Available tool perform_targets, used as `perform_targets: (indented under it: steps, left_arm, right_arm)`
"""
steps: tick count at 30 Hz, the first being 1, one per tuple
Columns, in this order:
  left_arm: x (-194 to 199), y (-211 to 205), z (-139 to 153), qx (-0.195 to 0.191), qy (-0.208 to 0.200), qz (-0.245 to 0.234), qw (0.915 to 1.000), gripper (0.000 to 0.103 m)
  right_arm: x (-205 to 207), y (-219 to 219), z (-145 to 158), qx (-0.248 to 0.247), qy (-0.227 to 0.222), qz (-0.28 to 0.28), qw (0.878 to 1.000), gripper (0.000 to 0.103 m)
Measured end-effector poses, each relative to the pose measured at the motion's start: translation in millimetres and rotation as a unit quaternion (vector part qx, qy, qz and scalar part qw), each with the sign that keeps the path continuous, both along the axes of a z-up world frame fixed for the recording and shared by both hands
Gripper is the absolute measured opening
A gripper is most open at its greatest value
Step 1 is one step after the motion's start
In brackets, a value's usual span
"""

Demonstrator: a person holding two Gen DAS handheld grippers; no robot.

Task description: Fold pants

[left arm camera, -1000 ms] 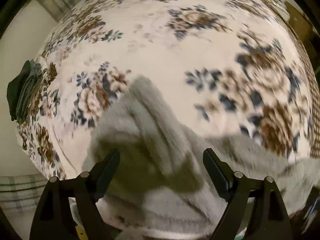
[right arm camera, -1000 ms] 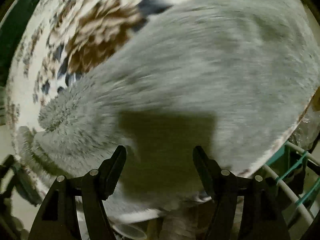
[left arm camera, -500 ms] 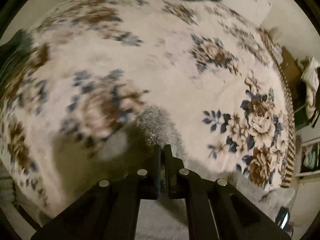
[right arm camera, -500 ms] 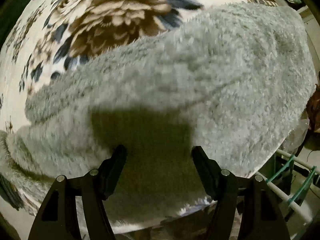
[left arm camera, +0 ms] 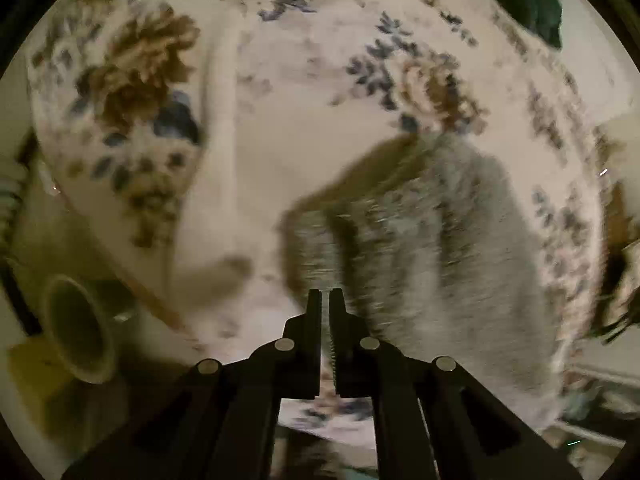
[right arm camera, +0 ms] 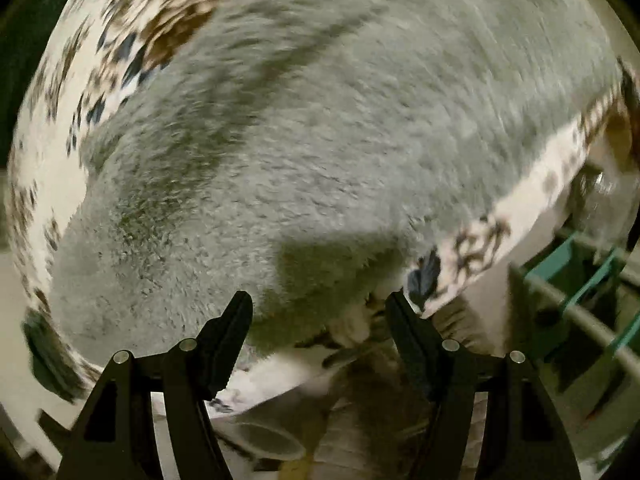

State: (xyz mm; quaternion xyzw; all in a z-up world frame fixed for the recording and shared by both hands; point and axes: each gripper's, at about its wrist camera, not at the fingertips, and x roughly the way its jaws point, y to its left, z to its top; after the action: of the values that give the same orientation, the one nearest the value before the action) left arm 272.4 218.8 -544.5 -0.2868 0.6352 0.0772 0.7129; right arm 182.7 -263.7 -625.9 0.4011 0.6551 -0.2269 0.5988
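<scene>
The pants (right arm camera: pixel 320 128) are grey and fluffy and lie on a floral bedspread (left arm camera: pixel 280 120). In the left wrist view they (left arm camera: pixel 440 240) stretch from the fingertips up and to the right, blurred by motion. My left gripper (left arm camera: pixel 325 296) is shut on a grey edge of the pants and holds it above the bed. My right gripper (right arm camera: pixel 320 300) is open, with its fingers spread over the near edge of the pants by the bed's edge, holding nothing.
A roll or tube (left arm camera: pixel 76 328) stands off the bed at lower left in the left wrist view. A dark green pillow (left arm camera: pixel 536 4) lies at the far right corner. A teal and white rack (right arm camera: pixel 580 280) stands beside the bed on the right.
My left gripper has closed on the pants and swung, carrying the cloth across the bed. My right gripper stayed open and shifted toward the bed's edge.
</scene>
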Motion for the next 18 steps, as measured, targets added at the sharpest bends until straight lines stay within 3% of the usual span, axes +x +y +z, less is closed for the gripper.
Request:
perform_targets:
  steps: [2, 4, 6, 8, 11, 12, 13, 18]
  left_arm:
    - [8.5, -9.1, -2.5, -0.028, -0.009, -0.003, 0.9996, 0.017]
    - [20.4, -19.2, -4.8, -0.046, -0.023, -0.006, 0.9987, 0.048]
    - [33.2, -28.4, -10.5, -0.053, -0.028, -0.008, 0.9982, 0.059]
    - [47.9, -35.7, -22.1, -0.047, -0.021, -0.008, 0.9986, 0.059]
    - [58.4, -39.7, -30.6, -0.015, -0.028, -0.005, 0.9995, 0.053]
    - [57.5, -38.6, -31.2, -0.008, -0.033, -0.005, 0.9994, 0.017]
    - [59.1, -39.3, -32.7, -0.002, -0.033, -0.006, 0.9994, 0.006]
    - [40.2, -33.6, 2.0, 0.009, -0.071, -0.011, 0.9974, 0.005]
  right_arm:
    - [-13.9, -4.9, -6.2, 0.008, -0.004, -0.045, 0.999, 0.071]
    - [-24.1, -9.9, -12.6, 0.033, -0.025, -0.1, 0.994, 0.071]
    - [-26.3, -19.8, -19.7, 0.041, -0.037, -0.129, 0.99, 0.071]
    - [-26.7, -17.1, -26.5, 0.031, -0.04, -0.14, 0.989, 0.069]
    - [-19.5, -16.7, -30.7, 0.015, -0.046, -0.133, 0.99, 0.021]
    - [-17.4, -13.6, -27.3, -0.003, -0.046, -0.126, 0.991, 0.006]
    - [-16.9, -10.0, -21.6, -0.017, -0.052, -0.122, 0.991, 0.006]
    - [-29.3, 7.2, 25.0, -0.049, -0.081, -0.077, 0.993, 0.005]
